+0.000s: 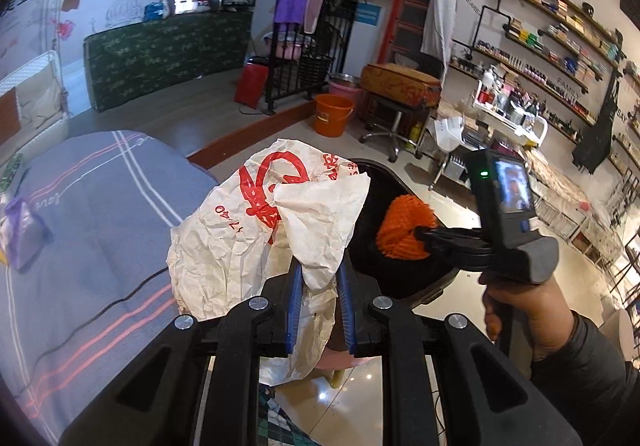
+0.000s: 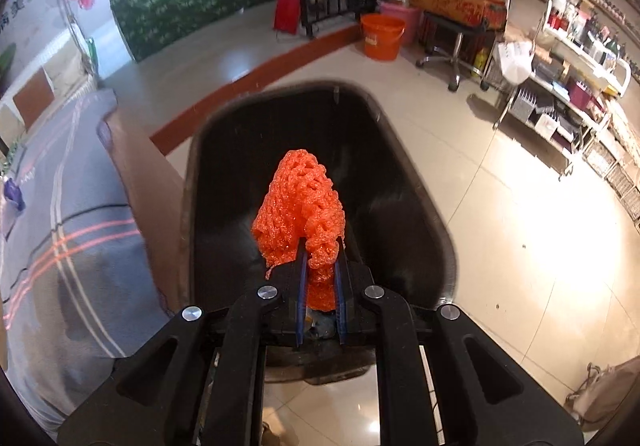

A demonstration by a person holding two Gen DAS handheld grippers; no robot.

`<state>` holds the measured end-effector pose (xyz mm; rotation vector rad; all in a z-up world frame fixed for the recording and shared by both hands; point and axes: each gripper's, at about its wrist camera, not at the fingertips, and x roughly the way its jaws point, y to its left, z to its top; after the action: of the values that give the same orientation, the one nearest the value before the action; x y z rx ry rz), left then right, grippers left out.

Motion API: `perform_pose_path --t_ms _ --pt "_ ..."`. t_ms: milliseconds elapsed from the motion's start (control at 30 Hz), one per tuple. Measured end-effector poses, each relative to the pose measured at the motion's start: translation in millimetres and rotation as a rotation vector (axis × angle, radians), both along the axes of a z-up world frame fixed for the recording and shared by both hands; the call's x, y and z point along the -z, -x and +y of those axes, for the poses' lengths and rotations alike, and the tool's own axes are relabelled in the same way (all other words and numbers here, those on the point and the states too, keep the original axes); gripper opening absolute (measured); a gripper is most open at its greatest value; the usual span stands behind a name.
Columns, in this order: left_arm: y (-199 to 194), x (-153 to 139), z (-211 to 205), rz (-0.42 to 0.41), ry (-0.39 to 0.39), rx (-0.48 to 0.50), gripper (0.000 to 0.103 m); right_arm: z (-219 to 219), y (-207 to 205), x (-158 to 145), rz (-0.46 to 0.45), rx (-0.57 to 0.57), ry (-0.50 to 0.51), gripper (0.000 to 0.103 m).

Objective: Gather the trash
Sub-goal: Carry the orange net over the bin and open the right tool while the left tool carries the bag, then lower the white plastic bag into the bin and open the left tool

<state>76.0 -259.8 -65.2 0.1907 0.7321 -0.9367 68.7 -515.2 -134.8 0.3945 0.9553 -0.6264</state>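
Your right gripper (image 2: 320, 278) is clamped on the orange foam net (image 2: 300, 213), centre frame over the black bin (image 2: 400, 173). Your left gripper (image 1: 320, 294) pinches the crumpled paper bag (image 1: 240, 221) at the bin's left edge. Bring both over the opening before letting go.

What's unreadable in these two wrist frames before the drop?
- Black bin floor: right wrist view, hidden behind the orange foam net in the right tongs.
- Bin's left part: left wrist view, covered by the crumpled paper bag in the left tongs.
- Bag's contents: not visible.
- Shelf items: too small to identify.
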Motion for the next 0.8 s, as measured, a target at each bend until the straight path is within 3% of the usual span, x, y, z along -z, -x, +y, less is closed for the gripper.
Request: perform_pose_path --t_ms 133,200,267,800 --pt "-1 6 -13 0.018 -0.017 0.028 0.018 -4 -8 21 0.045 0.003 -0.028 0.017" --pt "0 10 -19 0.021 -0.029 0.04 0.018 -6 -8 27 0.05 0.007 -0.044 0.028" --pt "-1 12 -28 0.027 -0.04 0.054 0.018 -7 -4 28 0.04 0.025 -0.049 0.051" --pt "3 38 -100 0.035 -0.121 0.19 0.018 -18 88 -27 -0.084 0.208 0.031 0.065"
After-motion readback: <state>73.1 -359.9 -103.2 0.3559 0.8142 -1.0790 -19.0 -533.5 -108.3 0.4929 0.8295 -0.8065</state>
